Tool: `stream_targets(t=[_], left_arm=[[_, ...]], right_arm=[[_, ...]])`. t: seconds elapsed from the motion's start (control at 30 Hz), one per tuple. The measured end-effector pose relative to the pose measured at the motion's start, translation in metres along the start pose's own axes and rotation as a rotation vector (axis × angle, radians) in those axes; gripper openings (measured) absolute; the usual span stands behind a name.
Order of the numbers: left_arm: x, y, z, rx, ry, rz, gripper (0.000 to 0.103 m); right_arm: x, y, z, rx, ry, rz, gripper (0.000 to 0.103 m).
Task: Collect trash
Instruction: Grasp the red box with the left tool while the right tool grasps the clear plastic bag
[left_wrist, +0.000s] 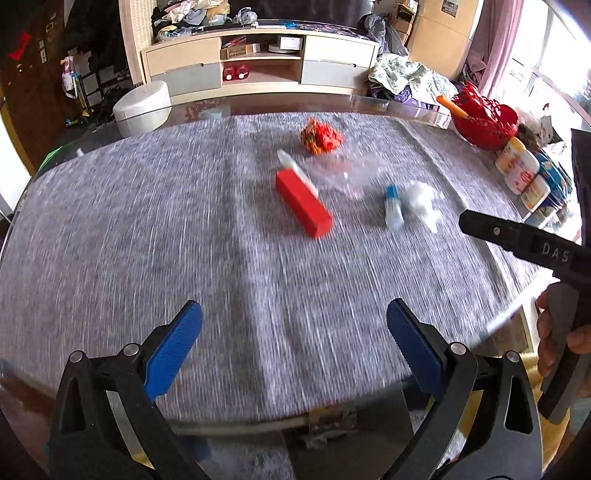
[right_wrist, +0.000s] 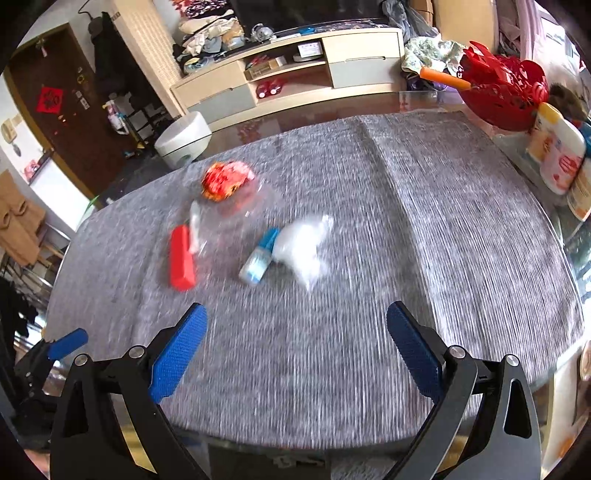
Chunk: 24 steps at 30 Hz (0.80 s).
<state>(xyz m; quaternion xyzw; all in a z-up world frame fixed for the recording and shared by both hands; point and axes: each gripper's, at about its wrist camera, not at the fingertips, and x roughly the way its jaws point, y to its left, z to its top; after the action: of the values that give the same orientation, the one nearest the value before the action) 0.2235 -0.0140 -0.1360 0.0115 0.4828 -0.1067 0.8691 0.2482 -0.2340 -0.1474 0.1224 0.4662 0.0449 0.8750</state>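
Note:
Trash lies on the grey table mat (left_wrist: 147, 229): a red box (left_wrist: 303, 206), a white tube (left_wrist: 295, 168) beside it, a crumpled orange-red wrapper (left_wrist: 320, 136), a clear plastic bag (left_wrist: 343, 173), a small blue-capped bottle (left_wrist: 392, 206) and a crumpled white tissue (left_wrist: 423, 203). The right wrist view shows the same red box (right_wrist: 181, 258), wrapper (right_wrist: 225, 180), bottle (right_wrist: 258, 256) and tissue (right_wrist: 303, 247). My left gripper (left_wrist: 294, 347) is open and empty above the mat's near edge. My right gripper (right_wrist: 297, 347) is open and empty, short of the bottle and tissue. Both views are blurred.
A red basket (left_wrist: 484, 118) with an orange-handled item and several canisters (left_wrist: 521, 170) stand along the table's right edge. A white round stool (left_wrist: 142, 107) and a TV cabinet (left_wrist: 258, 62) lie beyond the far edge. The right gripper's body (left_wrist: 517, 240) shows at the right.

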Motion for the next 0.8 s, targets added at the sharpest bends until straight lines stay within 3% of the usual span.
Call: stream_targets(t=[0.3,0.33,0.57,0.63,0.77,0.8], left_arm=[[0.047,-0.002,0.041,-0.014,0.005,-0.033,0.094],[0.053,-0.002,0.044,-0.018,0.003,-0.039,0.090],[0.090,-0.009,0.061,-0.008,0.034,-0.051,0.056],[0.098,-0.010,0.063,-0.004,0.047,-0.052,0.051],[0.103,-0.008,0.063,0.011,0.037,-0.045,0.046],[0.103,-0.008,0.064,0.010,0.035,-0.046,0.044]], right_arm=[[0.029,-0.001,0.022,-0.010,-0.024,-0.034,0.096],[0.032,-0.001,0.023,-0.013,-0.023,-0.036,0.090],[0.051,-0.003,0.026,-0.032,0.001,-0.043,0.074],[0.057,-0.003,0.027,-0.042,0.008,-0.053,0.065],[0.069,-0.004,0.026,-0.053,0.036,-0.054,0.057],[0.070,-0.003,0.025,-0.057,0.038,-0.060,0.050]])
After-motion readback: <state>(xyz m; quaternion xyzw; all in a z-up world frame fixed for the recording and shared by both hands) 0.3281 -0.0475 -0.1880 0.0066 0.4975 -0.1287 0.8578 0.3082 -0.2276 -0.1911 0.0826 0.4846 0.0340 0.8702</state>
